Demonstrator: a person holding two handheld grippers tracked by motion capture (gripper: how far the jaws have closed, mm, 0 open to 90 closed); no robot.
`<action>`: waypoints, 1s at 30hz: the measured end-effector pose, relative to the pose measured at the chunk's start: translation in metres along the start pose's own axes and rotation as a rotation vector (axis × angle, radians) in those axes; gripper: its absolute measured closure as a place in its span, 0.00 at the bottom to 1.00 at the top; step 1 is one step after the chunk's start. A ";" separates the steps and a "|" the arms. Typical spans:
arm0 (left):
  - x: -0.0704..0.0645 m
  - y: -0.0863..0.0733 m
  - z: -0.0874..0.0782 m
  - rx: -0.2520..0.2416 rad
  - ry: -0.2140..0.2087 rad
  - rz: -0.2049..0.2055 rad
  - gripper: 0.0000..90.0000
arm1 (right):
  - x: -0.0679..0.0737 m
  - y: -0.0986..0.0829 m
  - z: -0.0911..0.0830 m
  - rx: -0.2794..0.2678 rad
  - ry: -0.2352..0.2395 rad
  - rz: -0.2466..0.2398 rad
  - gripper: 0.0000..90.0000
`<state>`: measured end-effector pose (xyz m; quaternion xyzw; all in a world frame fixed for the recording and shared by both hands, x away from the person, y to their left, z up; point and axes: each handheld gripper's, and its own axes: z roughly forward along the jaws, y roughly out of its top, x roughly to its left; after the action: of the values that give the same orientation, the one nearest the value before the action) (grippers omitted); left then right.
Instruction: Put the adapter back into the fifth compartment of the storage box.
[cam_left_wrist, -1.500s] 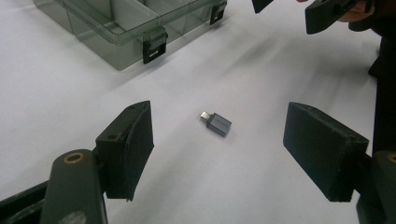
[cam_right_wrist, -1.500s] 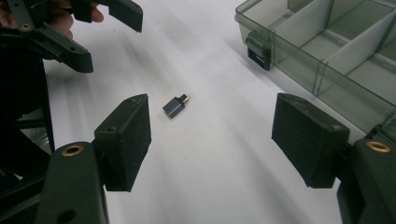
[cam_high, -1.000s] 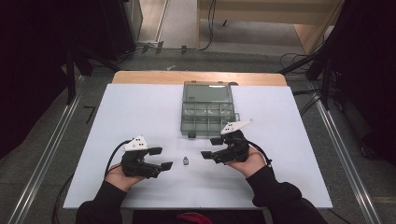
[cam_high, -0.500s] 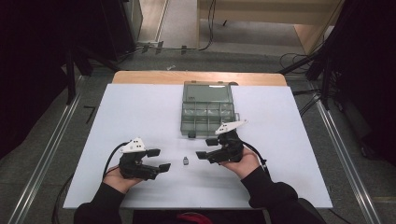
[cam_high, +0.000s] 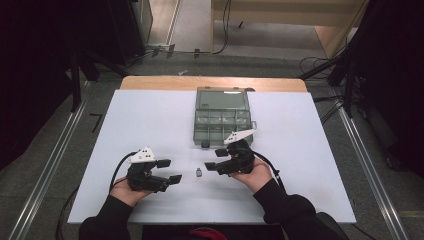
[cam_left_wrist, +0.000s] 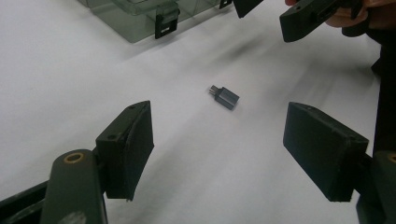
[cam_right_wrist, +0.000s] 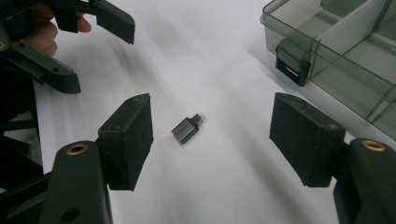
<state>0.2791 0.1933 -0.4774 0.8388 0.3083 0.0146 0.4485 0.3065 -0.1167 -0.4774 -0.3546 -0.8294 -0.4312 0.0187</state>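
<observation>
A small grey adapter plug (cam_high: 199, 173) lies flat on the white table (cam_high: 140, 120) between my two grippers. My left gripper (cam_high: 169, 171) sits to its left, open, jaws pointing right at it. My right gripper (cam_high: 215, 159) is just right of it, open, jaws pointing left. In the left gripper view the adapter (cam_left_wrist: 225, 97) lies ahead of the left gripper's (cam_left_wrist: 219, 135) spread jaws, with the right gripper (cam_left_wrist: 303, 18) beyond it. In the right gripper view the adapter (cam_right_wrist: 187, 129) lies between the right gripper's (cam_right_wrist: 215, 140) wide jaws, the left gripper (cam_right_wrist: 93, 18) past it.
A clear compartment box (cam_high: 222, 117) with its lid open stands on the table behind the right gripper; its front latch (cam_right_wrist: 292, 63) is close to the right jaw. A wooden edge (cam_high: 210, 82) borders the table's far side.
My right gripper has shifted a little to the left, closer to the adapter. The left gripper has stayed nearly where it was.
</observation>
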 end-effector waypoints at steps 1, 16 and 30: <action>0.000 0.000 0.000 0.000 0.000 0.003 0.27 | 0.001 0.000 0.001 -0.001 0.001 0.007 0.32; 0.001 0.000 -0.001 0.003 0.002 0.003 0.27 | 0.005 0.003 0.016 0.023 -0.015 -0.003 0.33; 0.002 0.000 -0.001 0.001 0.001 0.003 0.27 | 0.010 0.003 0.031 0.055 -0.033 -0.020 0.34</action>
<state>0.2802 0.1951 -0.4769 0.8395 0.3073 0.0153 0.4478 0.3097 -0.0872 -0.4912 -0.3530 -0.8445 -0.4026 0.0103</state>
